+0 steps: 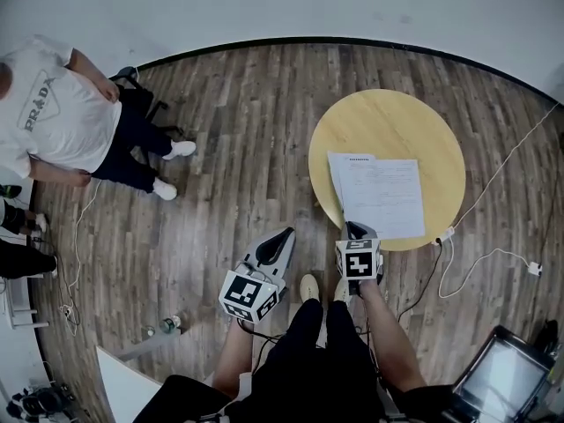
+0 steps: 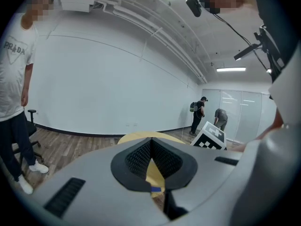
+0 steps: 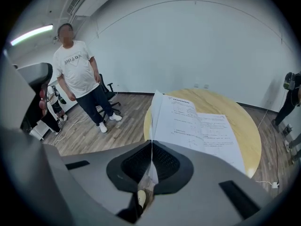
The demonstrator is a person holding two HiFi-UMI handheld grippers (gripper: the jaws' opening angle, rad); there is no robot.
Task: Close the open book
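Note:
An open book (image 1: 379,196) of white printed pages lies on the round yellow table (image 1: 388,122). My right gripper (image 1: 357,230) is at the table's near edge, shut on the edge of a left-hand page. In the right gripper view that page (image 3: 181,121) stands lifted from the spread, its edge running down between the pads of the gripper (image 3: 151,142). My left gripper (image 1: 284,234) hangs over the wooden floor left of the table. Its pads meet at the tips with nothing between them, as the left gripper view (image 2: 150,142) shows, and the table (image 2: 141,136) lies beyond it.
A person in a white shirt (image 1: 62,113) stands at the left beside a black office chair (image 1: 132,77). White cables (image 1: 476,254) trail on the floor right of the table. A screen (image 1: 507,382) sits at the bottom right. Two people (image 2: 200,114) are far off by the wall.

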